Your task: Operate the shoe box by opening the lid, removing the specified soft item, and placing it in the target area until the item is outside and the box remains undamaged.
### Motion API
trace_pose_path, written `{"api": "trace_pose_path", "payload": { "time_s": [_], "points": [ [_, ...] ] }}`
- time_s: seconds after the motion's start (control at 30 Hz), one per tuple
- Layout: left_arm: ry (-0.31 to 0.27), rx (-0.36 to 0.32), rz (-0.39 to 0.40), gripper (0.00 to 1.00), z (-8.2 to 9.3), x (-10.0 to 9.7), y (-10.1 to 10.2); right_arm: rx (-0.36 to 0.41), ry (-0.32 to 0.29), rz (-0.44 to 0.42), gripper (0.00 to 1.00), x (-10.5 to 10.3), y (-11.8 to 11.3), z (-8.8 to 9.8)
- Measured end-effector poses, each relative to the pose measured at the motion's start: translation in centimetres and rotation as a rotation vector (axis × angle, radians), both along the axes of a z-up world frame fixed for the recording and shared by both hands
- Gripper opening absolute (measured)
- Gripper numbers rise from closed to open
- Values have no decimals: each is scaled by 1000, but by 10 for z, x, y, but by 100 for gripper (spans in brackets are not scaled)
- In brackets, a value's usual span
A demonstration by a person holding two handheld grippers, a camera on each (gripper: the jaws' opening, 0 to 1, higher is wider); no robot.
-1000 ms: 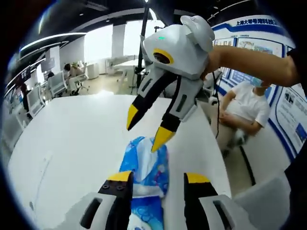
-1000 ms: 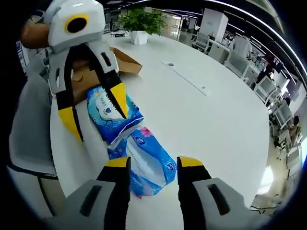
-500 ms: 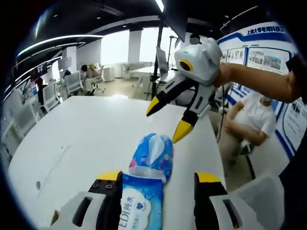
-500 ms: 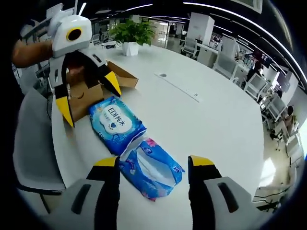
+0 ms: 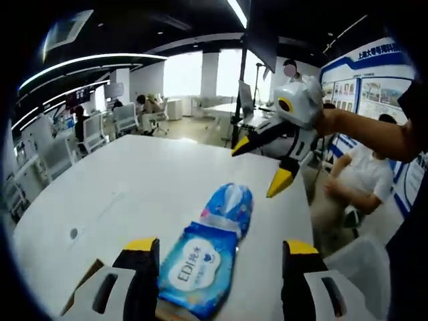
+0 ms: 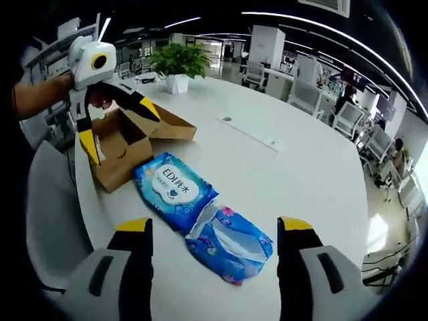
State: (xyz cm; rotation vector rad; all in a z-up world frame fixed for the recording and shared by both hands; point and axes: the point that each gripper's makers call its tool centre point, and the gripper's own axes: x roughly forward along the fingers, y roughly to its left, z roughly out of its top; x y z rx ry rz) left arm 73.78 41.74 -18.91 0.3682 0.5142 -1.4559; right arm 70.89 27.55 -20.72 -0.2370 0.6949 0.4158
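Observation:
Two blue soft tissue packs lie on the white table [image 6: 301, 180]: one labelled pack [image 6: 175, 190] [image 5: 195, 266] and a floral pack [image 6: 231, 244] [image 5: 229, 206] touching its end. An open brown cardboard shoe box [image 6: 127, 140] stands beside them, lid flap folded out; its corner [image 5: 79, 295] shows at the lower left of the left gripper view. My left gripper [image 5: 221, 254] [image 6: 114, 124] is open, hovering over the box. My right gripper [image 6: 214, 231] [image 5: 262, 164] is open above the floral pack, holding nothing.
A potted plant [image 6: 177, 63] stands at the table's far end. A grey chair [image 6: 47, 221] sits by the table edge near the box. A seated person [image 5: 364, 180] is beyond the table's side. Office desks and chairs [image 5: 60, 140] fill the background.
Both grippers have pulled back and up from the packs, which now lie free on the table. The left gripper has drawn back over the box.

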Motion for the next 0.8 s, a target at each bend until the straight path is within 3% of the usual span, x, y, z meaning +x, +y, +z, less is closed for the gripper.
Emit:
{"api": "trace_pose_path", "payload": {
  "time_s": [0.33,0.8],
  "points": [
    [-29,-13,87,86,10,10,50,22,-33,-9,87,-5,26,13],
    [-50,-39,205,98,16,16,112,44,-54,37,92,-7,65,24]
  ]
}}
